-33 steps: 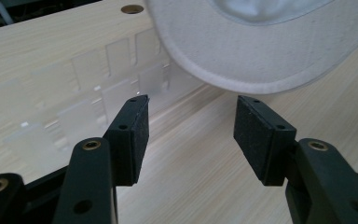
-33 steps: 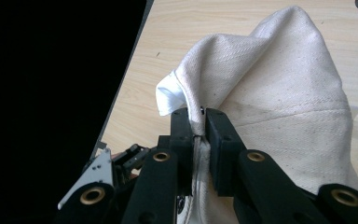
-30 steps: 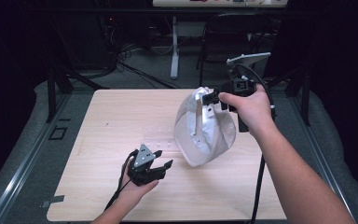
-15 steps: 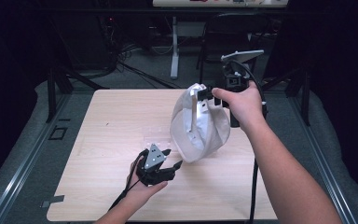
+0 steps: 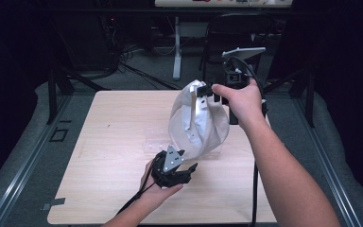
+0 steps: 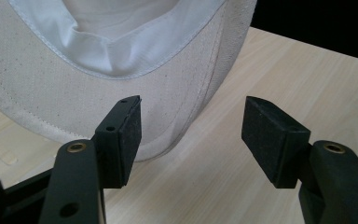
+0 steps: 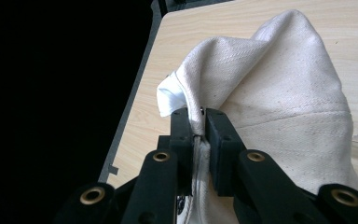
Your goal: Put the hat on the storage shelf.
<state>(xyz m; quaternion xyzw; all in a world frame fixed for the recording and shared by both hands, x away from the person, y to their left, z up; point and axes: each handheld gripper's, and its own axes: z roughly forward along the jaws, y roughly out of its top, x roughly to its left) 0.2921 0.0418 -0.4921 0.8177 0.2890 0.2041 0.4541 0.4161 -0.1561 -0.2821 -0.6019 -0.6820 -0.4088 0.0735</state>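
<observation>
Hanging crumpled, cream canvas hat [image 5: 196,125] with white lining; right gripper [image 7: 196,122] pinching its brim, left gripper [image 6: 191,135] gaping empty beneath.

The hat [image 5: 198,124] hung over the table [image 5: 108,142] from the right gripper [image 5: 207,92], with the left gripper [image 5: 185,166] just before its lower edge.

Item: you have a cream canvas hat [image 5: 198,120] with a white lining.
Pose: it hangs upright from your right tongs [image 7: 199,122], the opening turned toward the lower left of the high view.
Grip: its brim edge is pinched between those pads.
Place: centre-right of the high view, its lower edge at the desk [image 5: 113,137].
</observation>
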